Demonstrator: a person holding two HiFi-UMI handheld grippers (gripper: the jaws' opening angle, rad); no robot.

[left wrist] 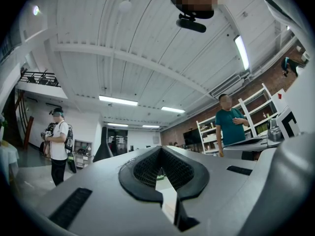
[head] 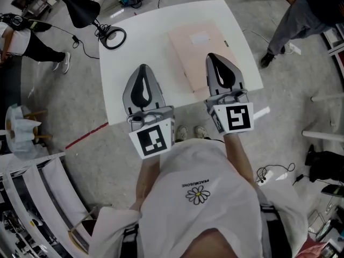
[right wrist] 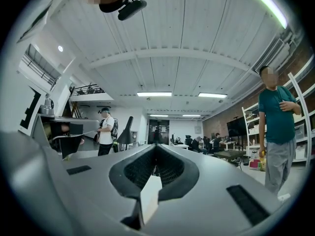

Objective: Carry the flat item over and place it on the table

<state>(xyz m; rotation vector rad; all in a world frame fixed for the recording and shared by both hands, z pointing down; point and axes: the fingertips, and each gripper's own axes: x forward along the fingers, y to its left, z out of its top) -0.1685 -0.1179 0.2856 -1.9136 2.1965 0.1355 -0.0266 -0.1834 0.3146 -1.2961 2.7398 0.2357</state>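
Floor [head: 70, 101]: grey concrete, open on every side of the worktop; a bystander [head: 298, 20] stands off the far right corner, well apart. Worktop [head: 134, 26]: white, square, mostly bare; the near edge runs just ahead of the person's shoes. Flat item [head: 193, 50]: a pale pink sheet or envelope, over the right half of the worktop with its long sides running away from the person. Whether it rests fully or hangs just above the surface cannot be told. Right claw [head: 215, 61]: clenched on the flat item's near edge, whose pale corner stands between the jaws in the right gripper view [right wrist: 149, 195]. Left claw [head: 143, 71]: drawn shut and empty, hovering over bare worktop left of the item. Ring lamp [head: 113, 37]: at the far left corner with its cable, well clear of the item. Hazards, as judged: a one-edge grip may let the sheet sag or swing, and letting go too close to the near right edge may tip it off. There is ample free room toward the middle and left.
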